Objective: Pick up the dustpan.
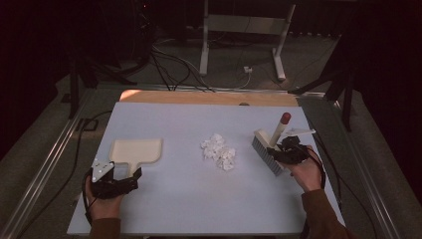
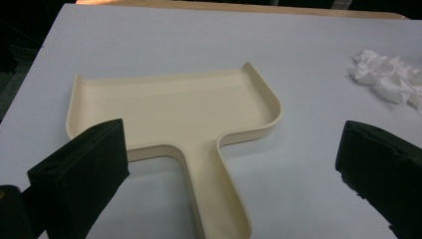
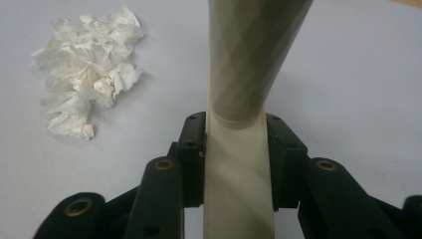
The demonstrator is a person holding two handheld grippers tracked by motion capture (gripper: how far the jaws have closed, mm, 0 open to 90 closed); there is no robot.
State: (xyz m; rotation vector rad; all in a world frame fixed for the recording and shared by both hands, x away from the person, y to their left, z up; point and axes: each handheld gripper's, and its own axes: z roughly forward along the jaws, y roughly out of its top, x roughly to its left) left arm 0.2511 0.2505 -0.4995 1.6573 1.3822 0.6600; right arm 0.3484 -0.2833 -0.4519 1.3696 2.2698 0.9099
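Two grippers: near edge of the table point(image 1: 189, 199).
Left gripper point(image 1: 130, 178): jaws spread, at the dustpan point(image 1: 137, 151) handle.
Right gripper point(image 1: 278, 151): jaws pinching the brush point(image 1: 268, 144) handle, right side.
Crumpled paper point(image 1: 219, 151): centre, between dustpan and brush.

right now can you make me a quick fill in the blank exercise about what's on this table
1. The right gripper is shut on the handle of the ____.
2. The left gripper is open, its fingers on either side of the dustpan's ____.
3. The crumpled paper lies between the dustpan and the ____.

Missing words: brush; handle; brush
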